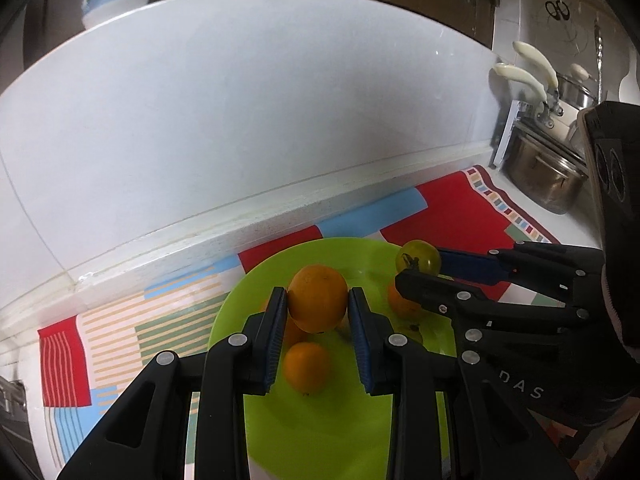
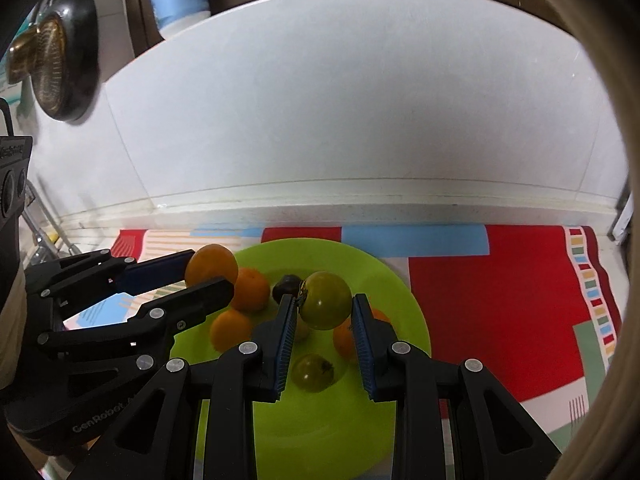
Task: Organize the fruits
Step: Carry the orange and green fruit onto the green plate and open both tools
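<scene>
The left gripper [image 1: 318, 300] is clenched on a round orange citrus fruit [image 1: 318, 298], held above the shiny lime-green plastic plate [image 1: 320, 432]. The right gripper [image 2: 325, 306] grasps a round green tomato [image 2: 326, 306] over the same plate, where more oranges and another green fruit lie. Judging by the crowding, each fruit should be lifted clear, keeping the tongs apart and squeezing gently.
</scene>
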Available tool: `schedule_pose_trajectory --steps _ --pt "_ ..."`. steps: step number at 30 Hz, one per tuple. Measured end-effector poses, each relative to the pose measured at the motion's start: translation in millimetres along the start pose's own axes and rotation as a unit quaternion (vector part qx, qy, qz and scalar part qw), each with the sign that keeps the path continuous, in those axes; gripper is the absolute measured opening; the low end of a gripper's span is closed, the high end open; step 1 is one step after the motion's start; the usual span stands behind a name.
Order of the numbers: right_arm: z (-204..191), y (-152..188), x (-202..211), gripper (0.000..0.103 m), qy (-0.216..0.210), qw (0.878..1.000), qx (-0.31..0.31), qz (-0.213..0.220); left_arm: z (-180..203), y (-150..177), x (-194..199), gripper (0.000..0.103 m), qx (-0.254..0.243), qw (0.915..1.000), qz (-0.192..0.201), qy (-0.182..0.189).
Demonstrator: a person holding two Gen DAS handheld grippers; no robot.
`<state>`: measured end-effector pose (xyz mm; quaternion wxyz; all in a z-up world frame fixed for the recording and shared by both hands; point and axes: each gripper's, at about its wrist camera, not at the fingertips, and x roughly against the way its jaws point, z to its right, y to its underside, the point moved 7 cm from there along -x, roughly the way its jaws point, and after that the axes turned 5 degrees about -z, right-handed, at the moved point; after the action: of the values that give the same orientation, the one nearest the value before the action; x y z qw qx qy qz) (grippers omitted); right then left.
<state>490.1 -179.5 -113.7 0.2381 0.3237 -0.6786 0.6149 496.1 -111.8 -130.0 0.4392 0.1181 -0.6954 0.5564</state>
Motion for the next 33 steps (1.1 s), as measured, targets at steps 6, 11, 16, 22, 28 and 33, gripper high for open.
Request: schedule_pose_trajectory --steps 6,11,16,22,28,33 --pt "6.3 -1.9 -11.6 0.029 -0.001 1.0 -0.005 -0.005 1.5 -0.7 -9.2 0.031 -0.002 0.9999 -0.008 0.009" --pt "11.4 -2.2 -14.5 0.03 0.003 1.0 -0.012 -0.005 2.1 0.8 -9.6 0.031 0.002 0.9999 -0.012 0.009" --pt "13.7 0.4 -11.0 0.032 0.004 1.0 -0.018 -0.005 0.5 -0.2 -3.1 0.037 0.003 1.0 -0.004 0.006" --pt "14.2 -0.4 -0.1 0.038 0.01 1.0 -0.018 0.002 -4.4 -1.0 9.8 0.037 0.01 0.9999 0.005 -0.001" --pt "16.6 0.3 18.6 0.038 0.012 0.999 -0.028 0.015 -4.6 -0.1 30.3 0.037 0.012 0.9997 0.02 -0.01" --pt "14.8 0.6 39.8 0.038 0.023 0.999 -0.022 0.033 -0.5 0.9 49.8 0.038 0.012 0.9994 0.032 -0.011"
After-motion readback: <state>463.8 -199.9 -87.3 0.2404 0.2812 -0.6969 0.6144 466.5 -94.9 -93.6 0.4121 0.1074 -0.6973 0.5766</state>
